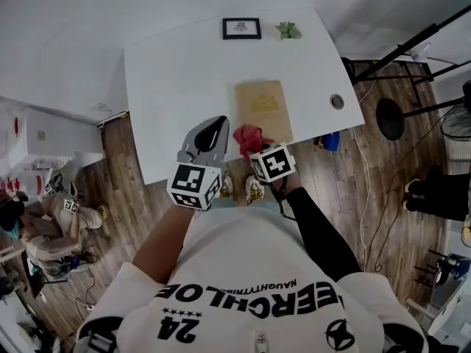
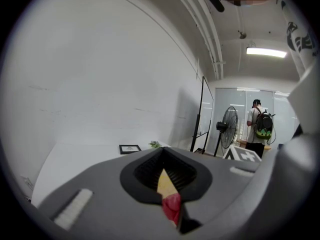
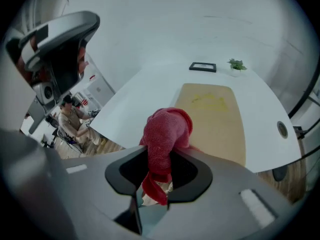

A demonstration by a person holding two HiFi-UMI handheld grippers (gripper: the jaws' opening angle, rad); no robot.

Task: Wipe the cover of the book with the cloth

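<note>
Holds the left gripper (image 1: 212, 129) above the near edge of the white bench (image 1: 169, 87), jaws pressed together on nothing, with only a thin slit between. Just to the right, grips a red cloth (image 1: 249, 137) in the right gripper (image 1: 255, 149), jaws clamped on the bunched fabric, with a loose tail hanging below. Places the cloth over the near left corner of the tan book (image 1: 263, 107), flat on the bench. Cannot tell whether cloth and cover touch. Farther back, shows a small framed picture (image 1: 241, 28) and, to its right, a little green plant (image 1: 288, 30).
</note>
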